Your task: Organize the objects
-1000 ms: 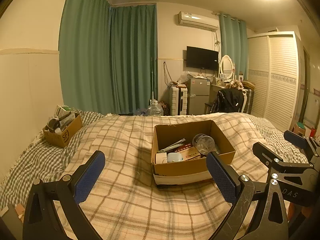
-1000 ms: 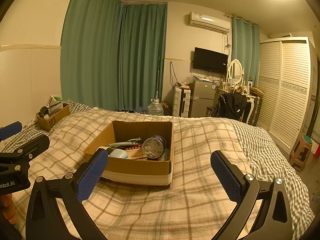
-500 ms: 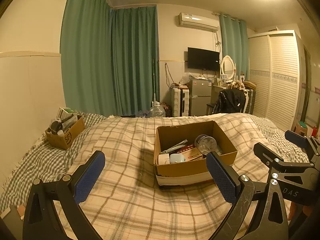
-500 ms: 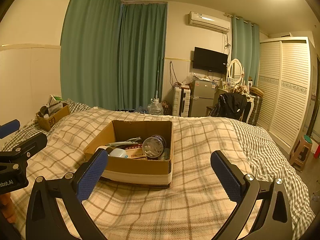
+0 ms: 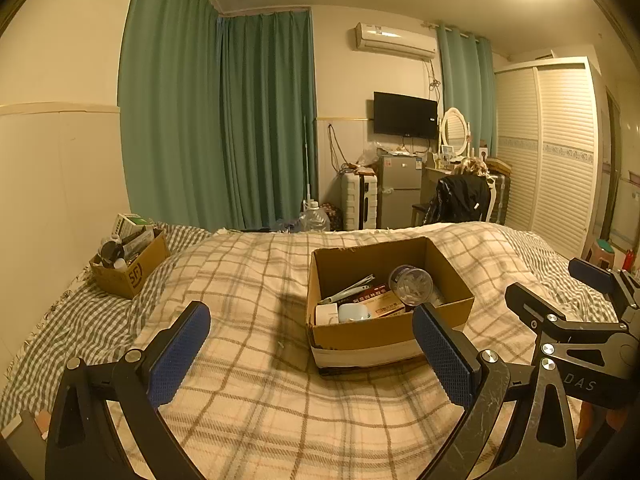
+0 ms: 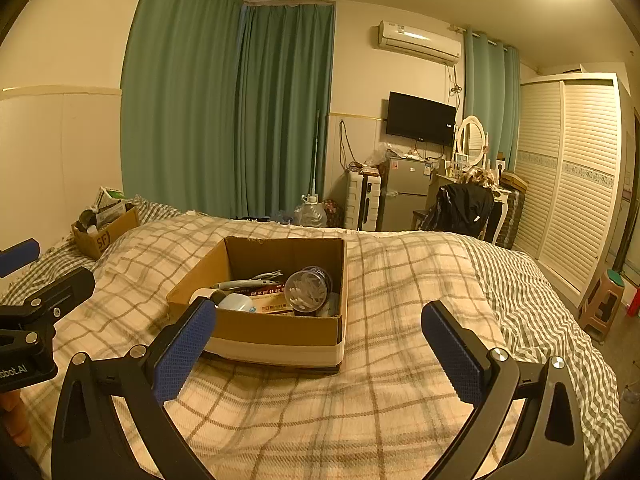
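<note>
An open cardboard box [image 5: 448, 312] [image 6: 280, 332] sits on the plaid bed. It holds a clear round jar of cotton swabs [image 5: 410, 284] [image 6: 306, 290], a red flat packet [image 5: 376, 304], a pale blue item [image 5: 354, 314] and a long grey tool [image 5: 348, 292]. A second, smaller cardboard box [image 5: 132, 268] [image 6: 102, 236] full of items sits at the far left by the wall. My left gripper [image 5: 312, 344] is open and empty, short of the box. My right gripper [image 6: 316, 344] is open and empty, just before the box's near wall.
The plaid blanket [image 5: 256, 360] covers the bed. Past the bed's far end stand green curtains [image 5: 224, 120], a water jug [image 5: 314, 218], a small fridge [image 5: 398, 188] and a chair with a black jacket [image 5: 460, 200]. A wardrobe [image 6: 576, 184] and a stool [image 6: 604, 304] stand at right.
Both views have shifted only slightly; the left view has tilted up a little. Both grippers stay open and empty.
</note>
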Demonstrator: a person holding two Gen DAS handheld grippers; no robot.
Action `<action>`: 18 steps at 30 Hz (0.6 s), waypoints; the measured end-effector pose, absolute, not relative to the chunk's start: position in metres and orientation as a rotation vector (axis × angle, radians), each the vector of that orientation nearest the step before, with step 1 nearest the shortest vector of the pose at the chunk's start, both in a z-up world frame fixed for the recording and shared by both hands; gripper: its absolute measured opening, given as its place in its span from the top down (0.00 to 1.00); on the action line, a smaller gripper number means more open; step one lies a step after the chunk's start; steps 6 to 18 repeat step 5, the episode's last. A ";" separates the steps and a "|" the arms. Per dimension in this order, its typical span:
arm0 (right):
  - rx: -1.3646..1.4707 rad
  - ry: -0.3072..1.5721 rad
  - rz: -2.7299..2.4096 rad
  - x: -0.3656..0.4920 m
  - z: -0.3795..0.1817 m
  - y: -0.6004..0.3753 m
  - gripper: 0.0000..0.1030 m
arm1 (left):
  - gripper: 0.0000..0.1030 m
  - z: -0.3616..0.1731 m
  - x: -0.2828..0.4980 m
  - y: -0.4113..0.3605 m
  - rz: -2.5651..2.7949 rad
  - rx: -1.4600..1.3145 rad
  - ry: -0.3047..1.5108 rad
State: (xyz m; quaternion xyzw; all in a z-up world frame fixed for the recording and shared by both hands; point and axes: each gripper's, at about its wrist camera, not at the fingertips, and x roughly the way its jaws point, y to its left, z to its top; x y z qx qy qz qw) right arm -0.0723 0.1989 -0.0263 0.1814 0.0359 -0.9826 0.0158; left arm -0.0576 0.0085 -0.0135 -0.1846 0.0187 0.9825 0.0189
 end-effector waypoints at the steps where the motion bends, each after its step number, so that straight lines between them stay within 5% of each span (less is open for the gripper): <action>1: 0.565 0.112 -3.056 -0.072 -0.027 0.199 0.00 | 0.00 -0.014 -0.058 0.008 3.050 -0.574 0.057; 18: 0.566 0.114 -3.055 -0.072 -0.028 0.199 0.00 | 0.00 -0.014 -0.057 0.008 3.055 -0.573 0.063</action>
